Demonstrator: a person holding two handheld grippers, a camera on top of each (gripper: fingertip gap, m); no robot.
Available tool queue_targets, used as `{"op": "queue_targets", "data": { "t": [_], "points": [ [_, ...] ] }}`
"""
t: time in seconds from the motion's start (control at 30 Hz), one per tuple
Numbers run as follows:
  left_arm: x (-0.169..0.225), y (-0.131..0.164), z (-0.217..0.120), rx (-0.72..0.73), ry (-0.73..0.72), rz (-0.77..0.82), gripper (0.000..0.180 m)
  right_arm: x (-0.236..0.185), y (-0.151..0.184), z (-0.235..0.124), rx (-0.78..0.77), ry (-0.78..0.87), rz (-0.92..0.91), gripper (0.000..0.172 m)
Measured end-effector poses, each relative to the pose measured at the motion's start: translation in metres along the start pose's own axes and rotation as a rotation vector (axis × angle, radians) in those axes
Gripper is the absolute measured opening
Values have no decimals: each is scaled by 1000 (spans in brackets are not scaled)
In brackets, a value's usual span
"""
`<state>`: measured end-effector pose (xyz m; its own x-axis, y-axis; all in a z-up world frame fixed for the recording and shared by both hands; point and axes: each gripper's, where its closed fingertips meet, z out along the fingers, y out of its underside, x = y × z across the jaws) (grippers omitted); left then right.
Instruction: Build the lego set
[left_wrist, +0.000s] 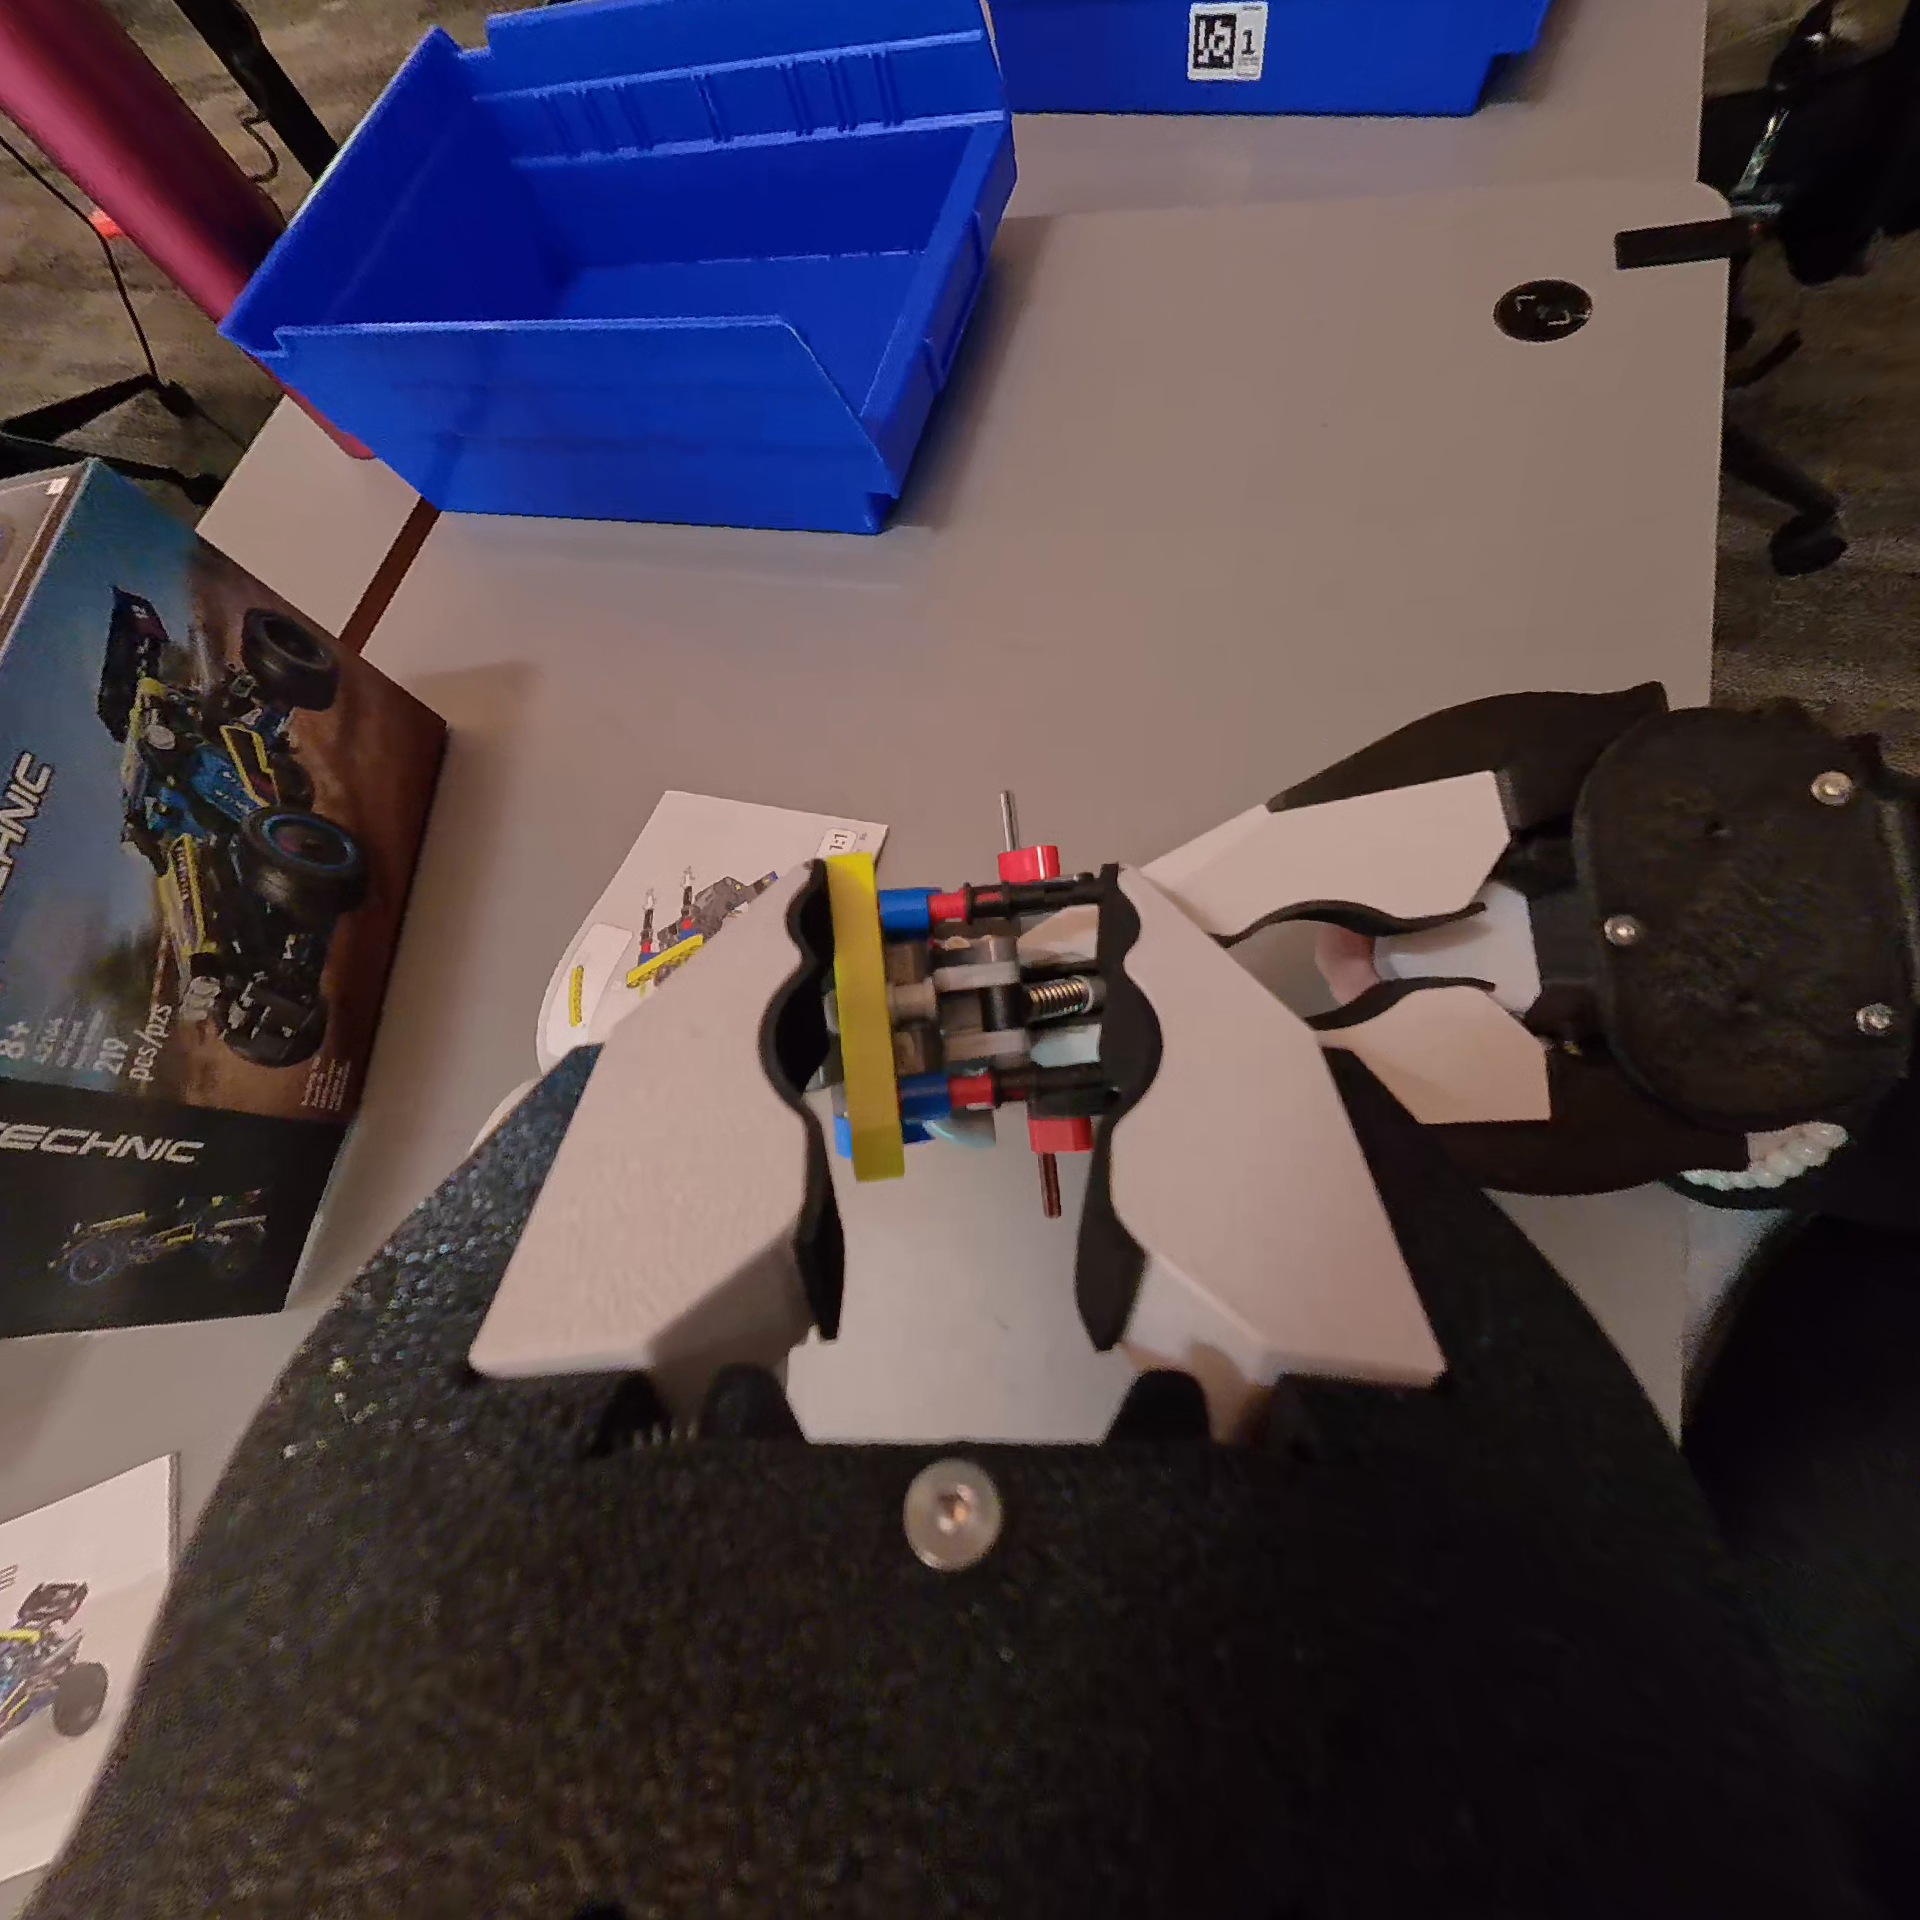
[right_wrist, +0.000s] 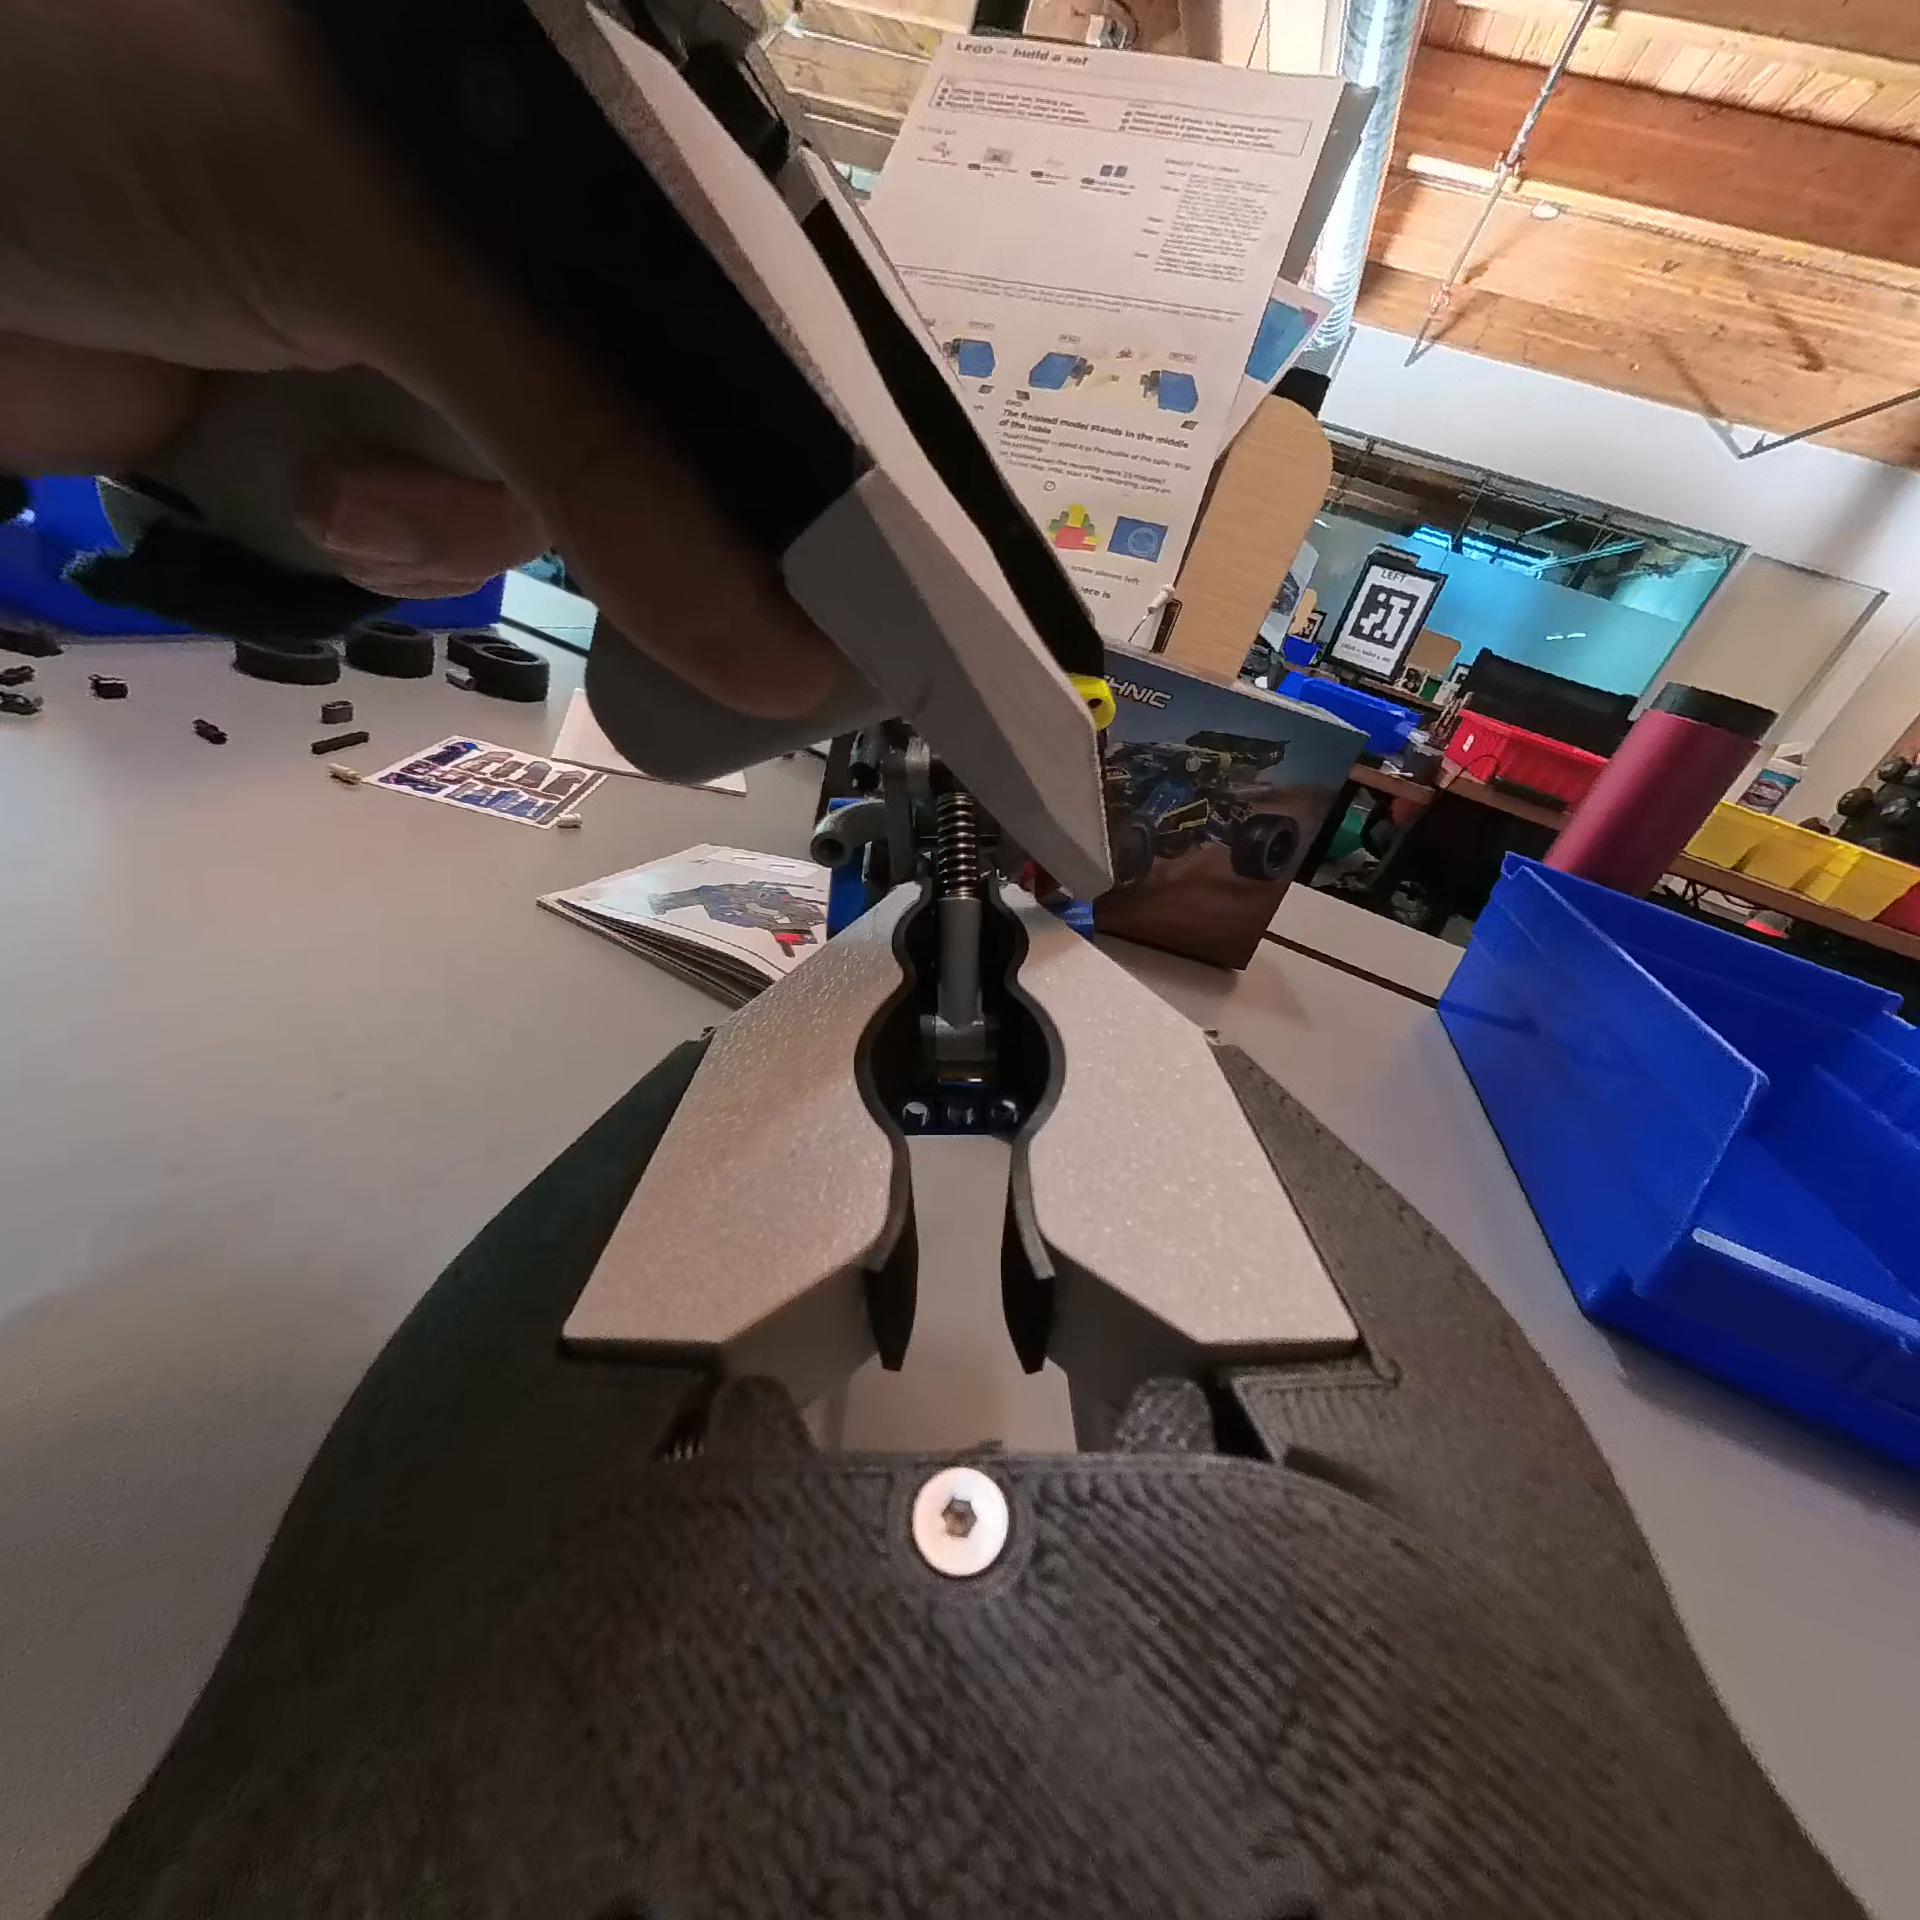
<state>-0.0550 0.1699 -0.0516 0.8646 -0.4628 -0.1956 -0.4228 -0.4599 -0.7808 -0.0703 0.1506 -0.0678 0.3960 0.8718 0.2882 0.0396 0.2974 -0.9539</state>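
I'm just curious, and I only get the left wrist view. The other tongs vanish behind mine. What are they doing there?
Observer: The right tongs are closed on the grey strut below the spring.
Operator: Are there any loose parts around?
Observer: Yes, black tyres lie on the table, at the far left of the right wrist view.
Operator: Is there anything else over there?
Observer: A sticker sheet lies flat, nearer than the tyres.
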Motion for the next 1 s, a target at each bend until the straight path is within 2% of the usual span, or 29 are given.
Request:
{"op": "queue_targets", "data": {
  "t": [0.3, 0.73, 1.0],
  "points": [
    [0, 2, 1, 18, -4, 31, 47, -1, 2, 2, -19, -1, 22, 4],
    [-1, 1, -3, 52, 37, -32, 48, -2, 1, 2, -16, 0, 10, 5],
    [4, -2, -2, 34, 42, -16, 53, 5, 1, 1, -13, 37, -14, 4]
  ]
}}
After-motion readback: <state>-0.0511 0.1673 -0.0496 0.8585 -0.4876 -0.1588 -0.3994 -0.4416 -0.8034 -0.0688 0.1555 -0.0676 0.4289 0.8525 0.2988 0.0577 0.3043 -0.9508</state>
